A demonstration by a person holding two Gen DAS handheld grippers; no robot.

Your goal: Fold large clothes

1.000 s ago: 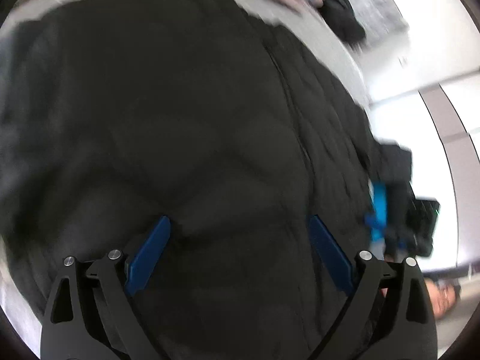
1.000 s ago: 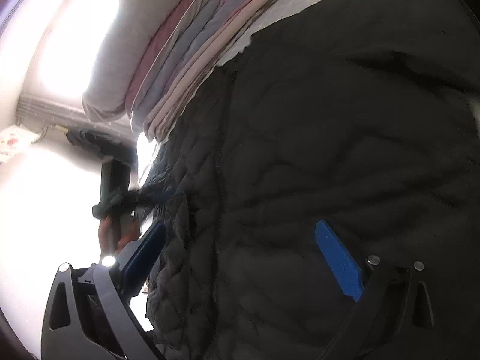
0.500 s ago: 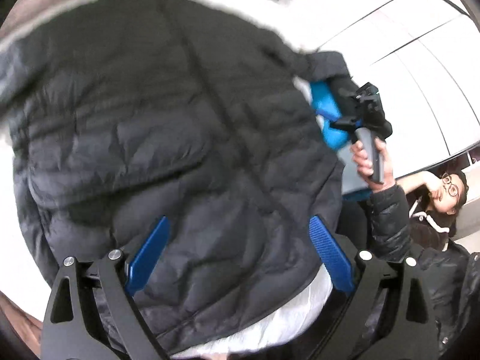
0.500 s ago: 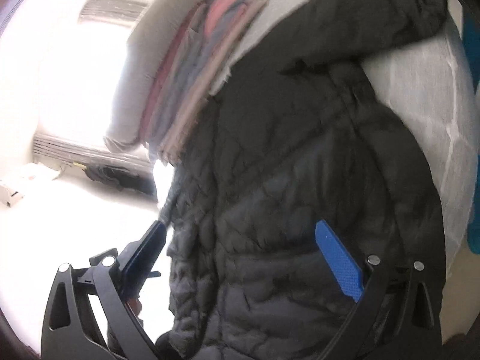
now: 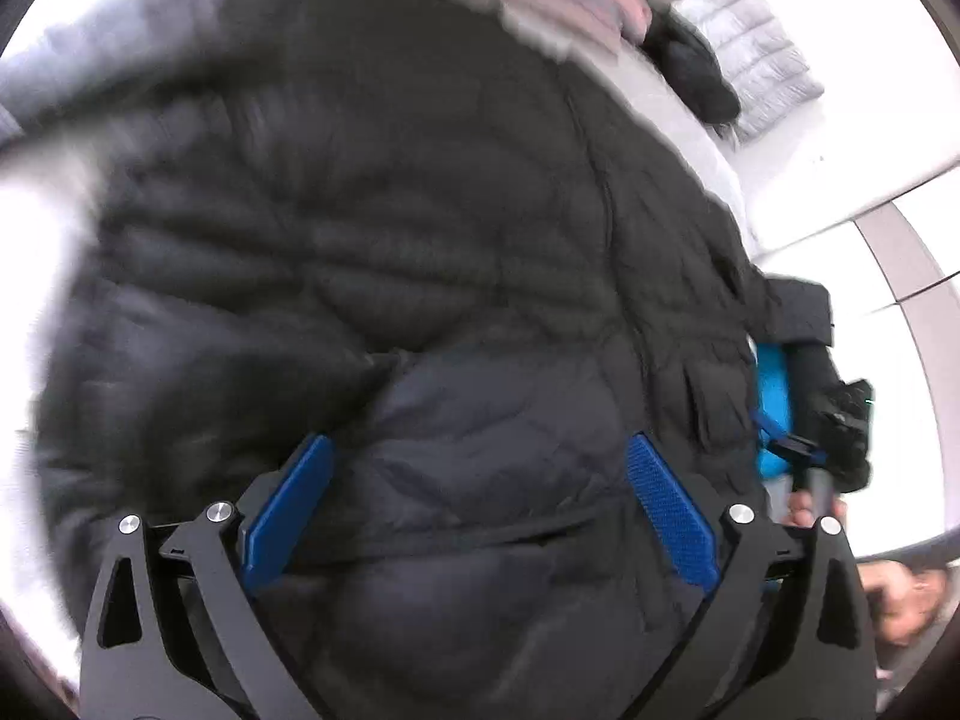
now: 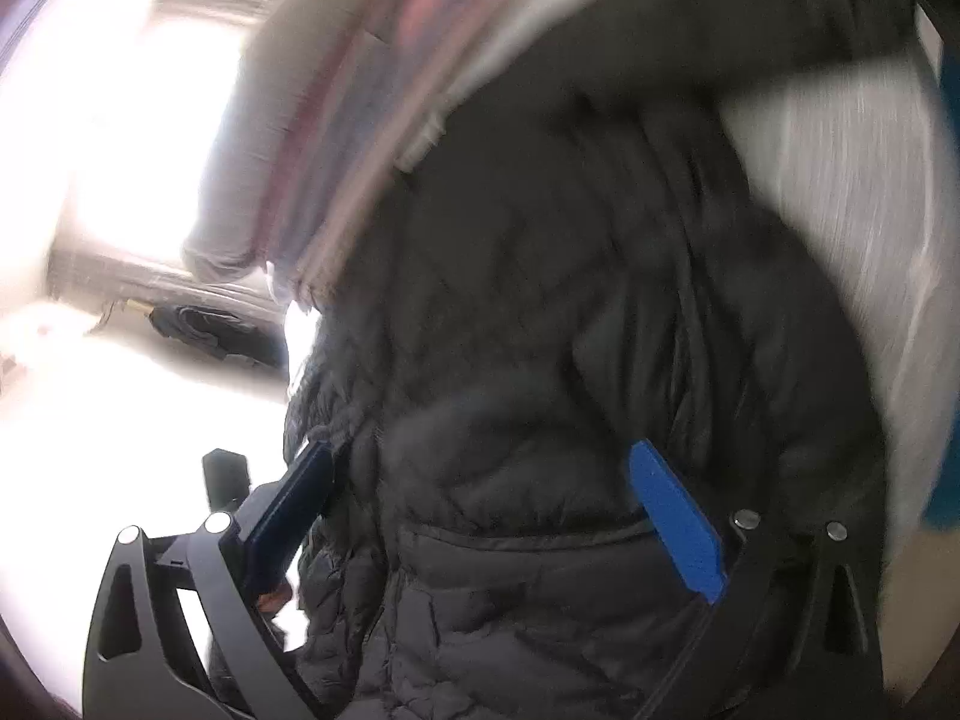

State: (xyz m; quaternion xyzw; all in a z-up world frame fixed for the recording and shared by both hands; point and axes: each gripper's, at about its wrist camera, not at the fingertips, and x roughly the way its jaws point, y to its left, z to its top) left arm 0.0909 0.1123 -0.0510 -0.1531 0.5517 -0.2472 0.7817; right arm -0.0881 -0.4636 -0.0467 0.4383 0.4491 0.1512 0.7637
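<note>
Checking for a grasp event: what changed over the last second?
No grasp. Both views swung: pulled back half a second ago, now close over the black puffer jacket again, blurred. Left tongs and right tongs stayed wide open; jacket and folded stack unmoved.

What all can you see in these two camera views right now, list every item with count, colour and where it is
puffer jacket: one, black, quilted, spread over the pale surface, filling the middle of both views
folded clothes stack: one stack, pink, grey and bluish layers, just past the jacket's far edge
grey quilted item: one, light grey, top right of the left wrist view
dark garment: one, black, lying beside the grey quilted item
pale surface: one, whitish grey, under the jacket
blue item: one, bright blue, at the jacket's right edge, partly hidden
left gripper: one, black with blue pads, open over the jacket
right gripper: one, black with blue pads, open over the jacket
</note>
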